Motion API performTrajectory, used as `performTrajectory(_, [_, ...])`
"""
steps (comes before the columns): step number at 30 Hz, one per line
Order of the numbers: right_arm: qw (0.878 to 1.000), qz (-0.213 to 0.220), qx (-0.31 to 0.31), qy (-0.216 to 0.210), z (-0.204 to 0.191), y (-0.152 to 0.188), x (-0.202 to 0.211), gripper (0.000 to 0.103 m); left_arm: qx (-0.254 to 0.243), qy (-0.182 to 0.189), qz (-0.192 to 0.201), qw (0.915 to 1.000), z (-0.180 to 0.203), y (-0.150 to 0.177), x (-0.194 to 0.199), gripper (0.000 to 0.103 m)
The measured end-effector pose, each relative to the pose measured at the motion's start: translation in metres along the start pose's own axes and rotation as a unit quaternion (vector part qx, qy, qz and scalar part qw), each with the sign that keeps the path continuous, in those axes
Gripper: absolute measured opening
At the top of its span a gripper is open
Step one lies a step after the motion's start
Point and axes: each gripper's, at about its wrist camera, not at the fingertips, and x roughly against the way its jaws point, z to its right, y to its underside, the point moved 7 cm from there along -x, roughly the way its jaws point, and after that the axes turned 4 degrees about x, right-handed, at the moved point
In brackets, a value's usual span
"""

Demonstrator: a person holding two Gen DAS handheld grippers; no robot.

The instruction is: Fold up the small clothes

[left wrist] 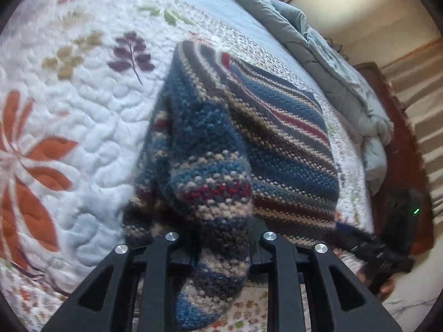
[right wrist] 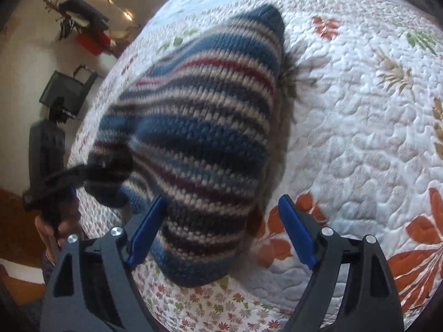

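One striped knit (left wrist: 279, 138) lies on the quilt (left wrist: 91, 116) of the bed, near its edge. It has bands of blue, cream, grey and red. A part of it is lifted and hangs in a thick fold between the two fingers of the left gripper (left wrist: 221, 251), which is clenched on this fold. In the right wrist view the same knit (right wrist: 199, 127) is seen from the other side, with one corner pointing away from the camera, and a dark fringe shows along its right edge.

The right gripper (right wrist: 221, 232) is released: its two blue pads (right wrist: 296, 232) stand wide apart, with the near end of the knit between them. Only the left pad seems to touch the wool.

The quilt (right wrist: 360, 127) is white with orange flowers. One grey duvet (left wrist: 343, 83) is bunched at the far side of the bed. In the left view, the right gripper (left wrist: 387, 254) shows at the knit's right corner.
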Motion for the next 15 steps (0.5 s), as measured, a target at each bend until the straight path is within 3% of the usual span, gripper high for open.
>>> performTrajectory(2, [1.000, -0.021, 0.002, -0.006, -0.004, 0.007, -0.011, 0.080, -0.003, -0.002, -0.007, 1.0000, 0.001, 0.001, -0.003, 0.024])
performTrajectory(3, [1.000, -0.026, 0.003, -0.008, -0.005, 0.010, -0.014, 0.073, -0.011, -0.016, -0.007, 0.9998, 0.003, 0.002, -0.003, 0.024])
performTrajectory(4, [1.000, -0.028, 0.000, -0.013, -0.006, 0.014, -0.018, 0.051, -0.023, -0.033, -0.006, 0.9992, 0.008, 0.001, -0.006, 0.024])
performTrajectory(5, [0.999, -0.035, -0.007, -0.022, -0.006, 0.015, -0.021, 0.039, -0.035, -0.053, -0.008, 0.9979, 0.013, 0.003, -0.006, 0.026])
performTrajectory(6, [0.999, -0.034, -0.020, -0.027, -0.003, 0.018, -0.019, 0.034, -0.048, -0.082, -0.012, 0.9954, 0.015, 0.004, -0.003, 0.030])
performTrajectory(7, [0.999, -0.029, -0.016, -0.027, -0.004, 0.019, -0.014, 0.027, -0.057, -0.090, -0.009, 0.9942, 0.020, 0.004, 0.003, 0.033])
performTrajectory(8, [0.999, -0.022, -0.012, -0.024, -0.005, 0.021, -0.008, 0.023, -0.061, -0.089, -0.002, 0.9942, 0.024, 0.003, 0.009, 0.044])
performTrajectory(9, [1.000, -0.014, -0.008, -0.017, -0.004, 0.024, -0.001, 0.022, -0.065, -0.088, 0.009, 0.9939, 0.028, 0.001, 0.015, 0.051])
performTrajectory(10, [1.000, -0.008, -0.006, -0.010, -0.003, 0.026, 0.005, 0.021, -0.072, -0.104, 0.017, 0.9919, 0.027, 0.001, 0.016, 0.051])
performTrajectory(12, [1.000, -0.009, -0.015, -0.004, 0.003, 0.034, 0.006, 0.021, -0.096, -0.154, 0.012, 0.9833, 0.020, 0.003, 0.005, 0.055])
performTrajectory(15, [0.999, -0.027, -0.020, -0.005, 0.007, 0.039, -0.011, 0.021, -0.085, -0.159, -0.016, 0.9834, 0.006, 0.010, -0.022, 0.058])
